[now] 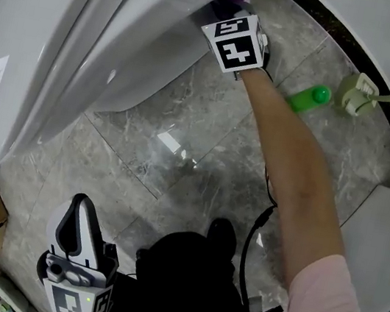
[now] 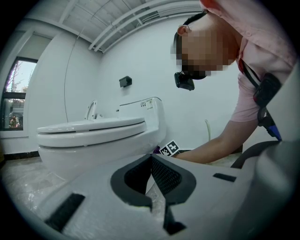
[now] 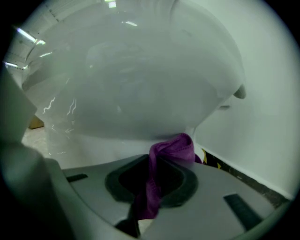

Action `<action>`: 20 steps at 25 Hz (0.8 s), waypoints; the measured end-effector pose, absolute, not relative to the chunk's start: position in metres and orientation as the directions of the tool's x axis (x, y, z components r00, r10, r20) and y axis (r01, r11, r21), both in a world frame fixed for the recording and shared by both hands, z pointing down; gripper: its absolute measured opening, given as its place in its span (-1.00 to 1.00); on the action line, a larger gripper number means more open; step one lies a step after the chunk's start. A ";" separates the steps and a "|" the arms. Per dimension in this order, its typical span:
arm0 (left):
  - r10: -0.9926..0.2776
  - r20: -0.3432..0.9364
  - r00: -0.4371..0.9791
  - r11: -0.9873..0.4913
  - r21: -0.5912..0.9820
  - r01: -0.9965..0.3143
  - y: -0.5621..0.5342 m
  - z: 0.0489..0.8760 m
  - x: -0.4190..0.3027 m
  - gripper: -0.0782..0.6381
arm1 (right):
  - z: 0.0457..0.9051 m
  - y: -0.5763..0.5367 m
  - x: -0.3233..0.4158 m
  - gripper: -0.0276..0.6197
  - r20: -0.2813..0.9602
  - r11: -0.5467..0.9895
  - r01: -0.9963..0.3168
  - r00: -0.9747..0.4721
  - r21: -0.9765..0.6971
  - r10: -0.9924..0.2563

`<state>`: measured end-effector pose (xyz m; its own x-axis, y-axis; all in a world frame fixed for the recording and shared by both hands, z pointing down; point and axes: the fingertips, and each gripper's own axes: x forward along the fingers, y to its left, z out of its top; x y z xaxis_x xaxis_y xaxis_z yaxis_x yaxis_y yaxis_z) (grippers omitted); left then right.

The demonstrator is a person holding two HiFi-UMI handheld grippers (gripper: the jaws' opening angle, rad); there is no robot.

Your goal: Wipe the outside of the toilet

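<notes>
**Caller:** Purple cloth [image 3: 176,147], just one, is clamped in the right gripper [image 3: 151,168], and its bunched end is up against the underside of the toilet [image 1: 88,43].

**Partner:** One toilet, lid down. What about the left gripper [image 1: 81,206]?

**Caller:** Its jaws are together on nothing, and it is held low, well apart from the bowl.

**Partner:** Two grippers, then. Anything else on the grey stone floor [image 1: 187,113]?

**Caller:** One green object [image 1: 310,97] just beside one pale fitting [image 1: 357,93], over by the wall.
</notes>
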<state>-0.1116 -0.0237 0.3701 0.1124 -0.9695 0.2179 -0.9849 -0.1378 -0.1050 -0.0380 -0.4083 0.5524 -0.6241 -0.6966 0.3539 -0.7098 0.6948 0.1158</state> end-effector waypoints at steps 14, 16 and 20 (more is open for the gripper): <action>-0.975 0.197 0.106 -0.129 -0.108 -0.986 -0.013 0.365 -0.104 -0.76 | 0.560 -0.370 -0.068 -0.74 0.366 0.768 -0.638 -0.702 0.059 -0.611; -0.975 0.196 0.104 -0.127 -0.110 -0.986 -0.011 0.363 -0.106 -0.76 | 0.561 -0.366 -0.072 -0.74 0.365 0.772 -0.634 -0.706 0.056 -0.606; -0.977 0.192 0.087 -0.110 -0.111 -0.988 -0.005 0.361 -0.114 -0.76 | 0.562 -0.360 -0.075 -0.74 0.370 0.774 -0.632 -0.709 0.046 -0.600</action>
<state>-0.1138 -0.0055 0.3612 0.0869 -0.9775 0.1923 -0.9878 -0.1095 -0.1106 -0.0753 -0.3595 0.5624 -0.7090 -0.6003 0.3700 -0.6316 0.7740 0.0456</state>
